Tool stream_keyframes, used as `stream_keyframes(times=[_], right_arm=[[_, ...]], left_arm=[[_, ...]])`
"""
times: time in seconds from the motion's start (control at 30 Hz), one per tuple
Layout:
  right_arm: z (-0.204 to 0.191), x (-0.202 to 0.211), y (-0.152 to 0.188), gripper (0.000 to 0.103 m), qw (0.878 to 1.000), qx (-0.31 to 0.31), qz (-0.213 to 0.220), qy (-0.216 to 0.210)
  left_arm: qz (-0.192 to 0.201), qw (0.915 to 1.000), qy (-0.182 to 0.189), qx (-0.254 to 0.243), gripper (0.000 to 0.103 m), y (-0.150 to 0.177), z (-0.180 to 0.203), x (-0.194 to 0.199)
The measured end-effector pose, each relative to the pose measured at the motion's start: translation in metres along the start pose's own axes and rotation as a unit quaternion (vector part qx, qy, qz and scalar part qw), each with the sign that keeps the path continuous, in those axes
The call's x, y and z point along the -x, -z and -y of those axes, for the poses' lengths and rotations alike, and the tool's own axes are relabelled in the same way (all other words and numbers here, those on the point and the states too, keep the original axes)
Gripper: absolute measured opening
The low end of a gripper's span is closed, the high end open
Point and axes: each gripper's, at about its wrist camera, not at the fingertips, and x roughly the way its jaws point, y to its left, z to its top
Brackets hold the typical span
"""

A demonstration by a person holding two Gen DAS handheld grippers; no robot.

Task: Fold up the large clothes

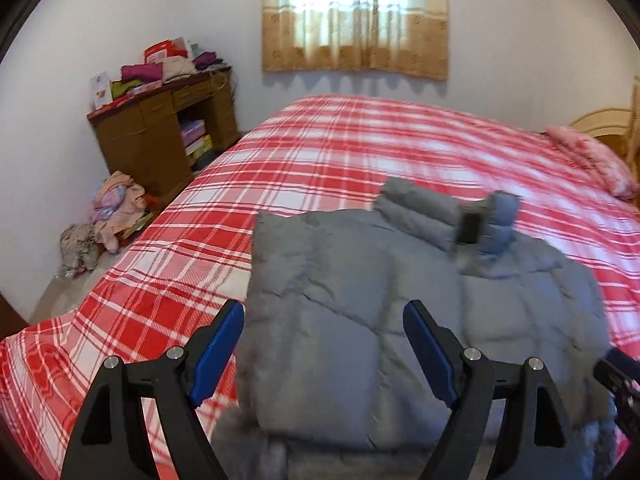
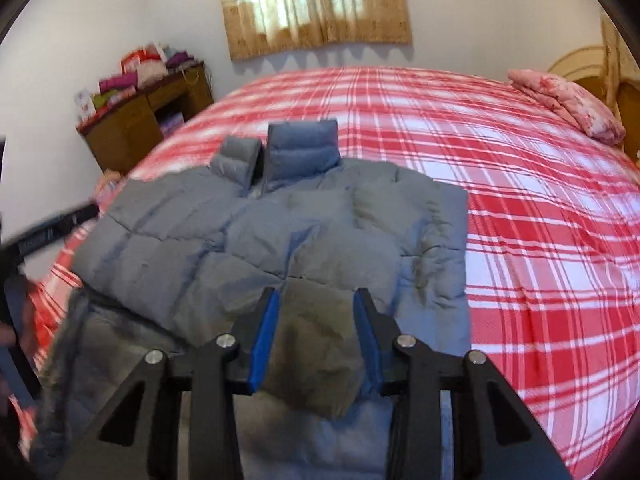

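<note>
Jacket (image 2: 280, 232): lying on the bed (image 2: 520, 220), sleeves folded in
Left gripper (image 1: 324, 344): hanging wide open, gripping nothing
Right gripper (image 2: 316, 336): half-closed around near padding — unclear whether it is pinching
Risk: puffy fill springing back; fold opening

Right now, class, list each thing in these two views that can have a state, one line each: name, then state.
grey puffer jacket: lying on the bed, partly folded, collar upright
left gripper: open, above the jacket
right gripper: jaws partly closed around a fold of jacket; grip uncertain
curtain: drawn across the window
plaid bedspread: spread flat
pink pillow: lying at the headboard
</note>
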Motion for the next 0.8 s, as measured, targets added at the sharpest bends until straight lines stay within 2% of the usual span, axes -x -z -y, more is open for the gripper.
stream_keyframes(times=[0.33, 0.63, 0.8], right_arm=[[0.012, -0.03, 0.01, 0.039, 0.998, 0.029, -0.034, 0.045], [0.013, -0.046, 0.012, 0.041, 0.996, 0.043, -0.044, 0.066], [0.018, -0.052, 0.012, 0.045, 0.996, 0.036, -0.047, 0.066]], left_arm=[[-0.022, 0.9982, -0.056, 0.001, 0.082, 0.023, 0.0, -0.044], [-0.019, 0.9978, -0.064, 0.0, 0.083, 0.036, -0.003, -0.054], [-0.037, 0.9977, -0.053, 0.02, 0.084, 0.043, -0.009, -0.068]])
